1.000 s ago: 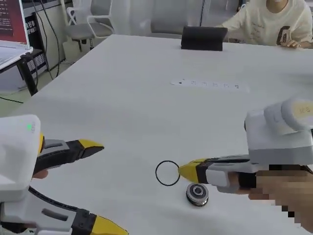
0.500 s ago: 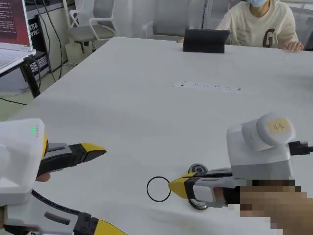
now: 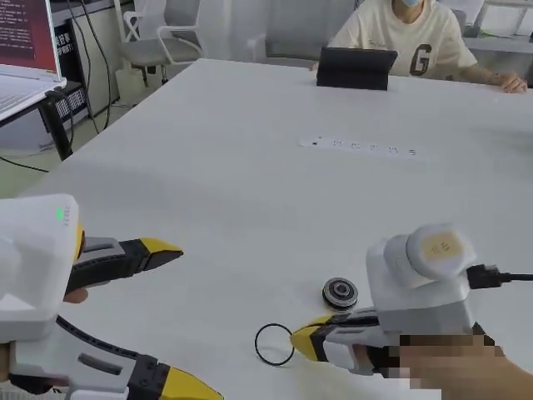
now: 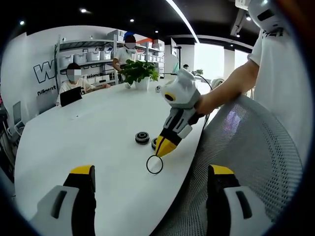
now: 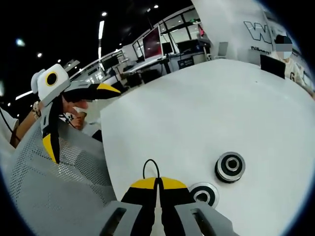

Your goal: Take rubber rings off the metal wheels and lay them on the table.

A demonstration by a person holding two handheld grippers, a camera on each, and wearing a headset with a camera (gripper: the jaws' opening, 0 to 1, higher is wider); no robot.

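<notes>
- Head view: one black rubber ring (image 3: 256, 346) is near the front edge of the white table (image 3: 250, 167). The right gripper (image 3: 300, 340) pinches its right side, with the yellow-tipped jaws pressed together on the band. I cannot tell whether the ring rests on the tabletop or hangs just above it.
- One metal wheel (image 3: 340, 292) lies flat on the table just beyond the right gripper, apart from the ring.
- Right gripper view: there are two wheels here. The metal wheel lies farther out, and a second wheel (image 5: 203, 193) lies flat just to the right of the closed jaws. The ring's loop rises from between the tips.
- Left gripper view: the same two wheels lie close together, the nearer one partly hidden behind the right gripper's tip. The single ring is at that tip.
- The left gripper (image 3: 198, 321) is well to the left of the ring, its two jaws spread wide with nothing between them.
- Far side of the table: one white power strip (image 3: 362, 147), one dark tablet (image 3: 356, 68) standing upright, and one person (image 3: 405, 37) seated behind it.
</notes>
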